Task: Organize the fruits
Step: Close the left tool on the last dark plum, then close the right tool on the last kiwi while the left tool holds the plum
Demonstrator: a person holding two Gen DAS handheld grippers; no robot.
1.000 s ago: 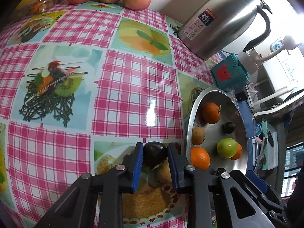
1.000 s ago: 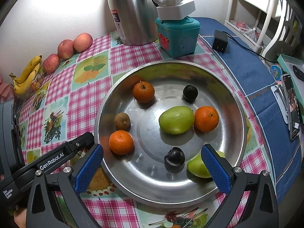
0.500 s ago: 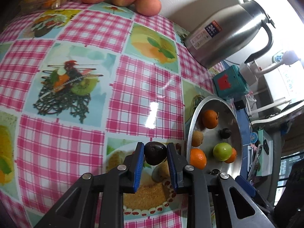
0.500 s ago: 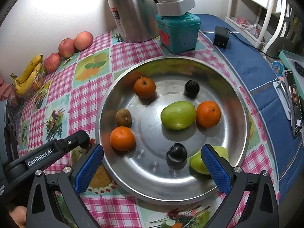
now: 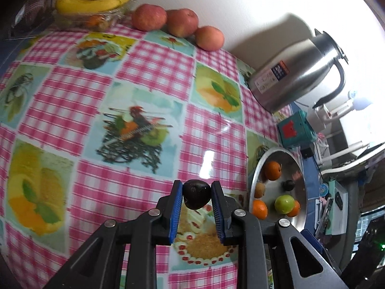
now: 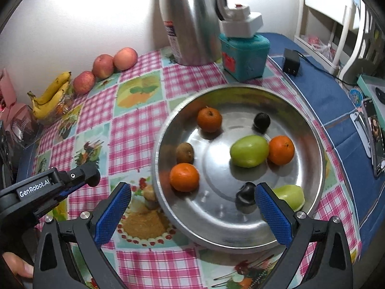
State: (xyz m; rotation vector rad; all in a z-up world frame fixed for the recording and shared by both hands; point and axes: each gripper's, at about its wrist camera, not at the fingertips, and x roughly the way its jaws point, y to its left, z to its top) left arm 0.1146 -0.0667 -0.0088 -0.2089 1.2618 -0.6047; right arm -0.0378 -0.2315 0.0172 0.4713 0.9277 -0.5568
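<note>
Left gripper (image 5: pixel 196 196) pinches dark fruit (image 5: pixel 195 193) at lower centre; right gripper (image 6: pixel 192 213) spread, empty; carry level toward metal tray (image 5: pixel 302 185) (lower right), release low.

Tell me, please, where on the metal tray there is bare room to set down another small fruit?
On the metal tray, the near floor by the front rim is bare, as is the far strip behind the upper orange and dark fruit. It is crowded on the right, where the green fruit touches an orange.
</note>
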